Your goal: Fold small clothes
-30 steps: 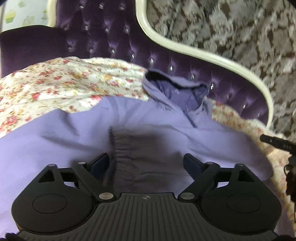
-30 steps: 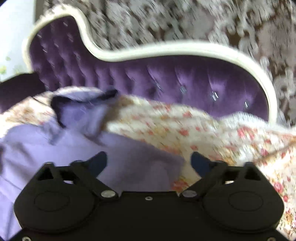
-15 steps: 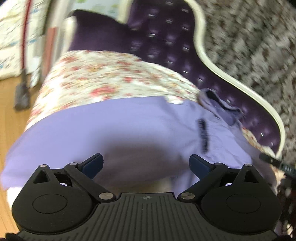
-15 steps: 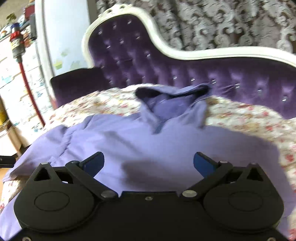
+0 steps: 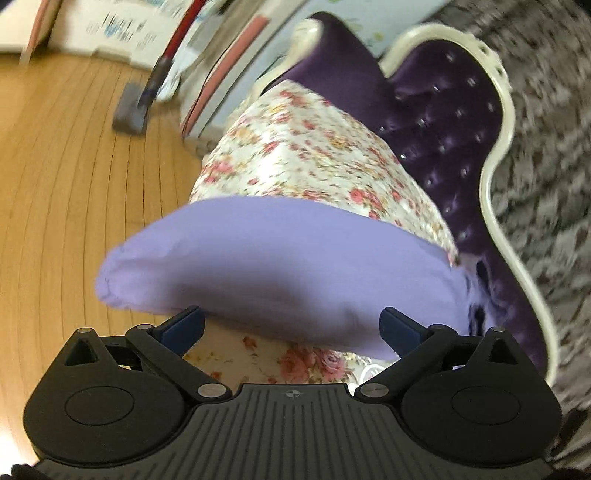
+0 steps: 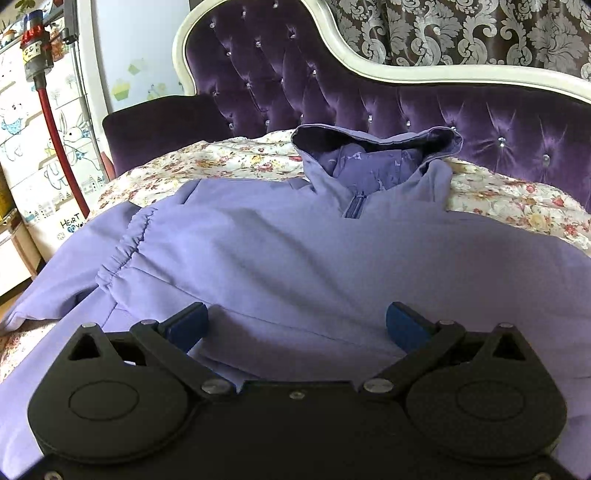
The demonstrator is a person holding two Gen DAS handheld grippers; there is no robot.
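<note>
A lilac hooded jacket (image 6: 295, 254) lies spread on the floral cover (image 6: 221, 162) of a purple sofa, hood (image 6: 376, 155) toward the backrest. One sleeve with an elastic cuff (image 6: 122, 251) lies folded across its left side. My right gripper (image 6: 297, 325) hovers over the jacket's lower middle, jaws wide open, nothing between them. In the left wrist view the jacket's side edge (image 5: 258, 269) bulges past the seat's front. My left gripper (image 5: 291, 326) stands wide open just in front of that edge, gripping nothing.
The tufted purple backrest (image 6: 369, 85) with a white frame rises behind the jacket. A wooden floor (image 5: 74, 184) lies left of the sofa. A red-handled vacuum (image 6: 48, 110) and printed panels (image 6: 22, 147) stand at the left. Patterned curtains (image 6: 480, 33) hang behind.
My left gripper let the sleeve go onto the jacket, swung left to the jacket's side edge and rolled. My right gripper swung left from the jacket's right edge to face its middle.
</note>
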